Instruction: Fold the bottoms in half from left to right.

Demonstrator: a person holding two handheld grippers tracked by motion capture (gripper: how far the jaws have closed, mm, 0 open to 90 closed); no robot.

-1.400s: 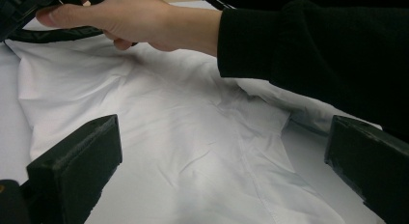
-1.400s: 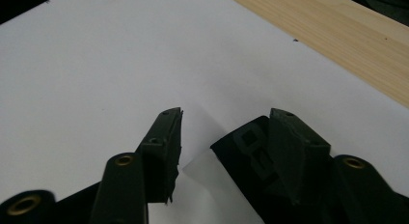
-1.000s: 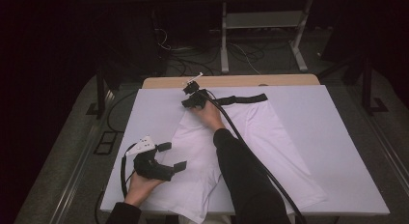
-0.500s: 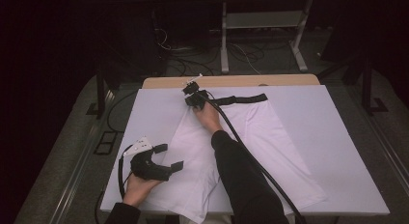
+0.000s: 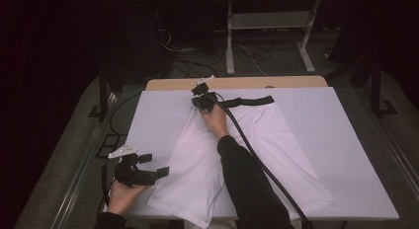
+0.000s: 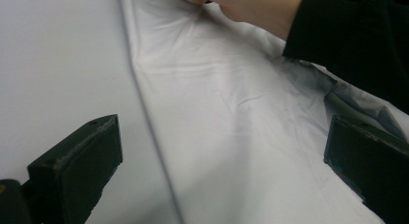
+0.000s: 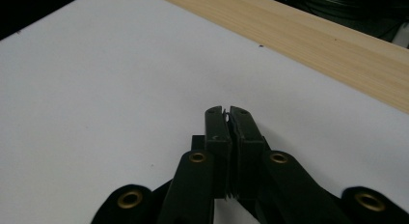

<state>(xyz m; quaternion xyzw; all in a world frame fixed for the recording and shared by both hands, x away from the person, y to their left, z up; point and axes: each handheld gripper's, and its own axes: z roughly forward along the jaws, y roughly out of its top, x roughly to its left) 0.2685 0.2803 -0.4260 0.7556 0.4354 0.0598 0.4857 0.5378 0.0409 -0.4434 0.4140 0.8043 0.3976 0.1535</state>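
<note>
- High view: a white fabric garment with a black waistband [image 5: 257,160] is lying spread flat on the white-covered table [image 5: 346,140], its black band at the far end near the table's bare wooden strip [image 5: 237,83] and its hem reaching the near edge. The right gripper [image 5: 201,99] is sitting at the far left corner of the garment beside the waistband, held by a hand on a black-sleeved forearm [image 5: 247,179] stretching across the cloth, a thick black cable [image 5: 257,155] trailing back over it. Its jaws have just been closing. The left gripper [image 5: 148,171] is hovering at the near left edge of the table, just beside the garment's lower left corner, jaws spread and holding nothing
- Left gripper view: the two black jaws are standing wide apart, one over the bare white table cover [image 6: 58,64], the other over the white garment [image 6: 231,137], whose long straight edge is running between them. The person's right hand [image 6: 251,11] and black sleeve [image 6: 352,45] are resting on the cloth farther off
- Right gripper view: the black jaws are pressed together, a thin sliver of pale cloth [image 7: 226,113] pinched at their tips, above the white cover [image 7: 96,89] with the light wooden strip [image 7: 313,35] beyond
</note>
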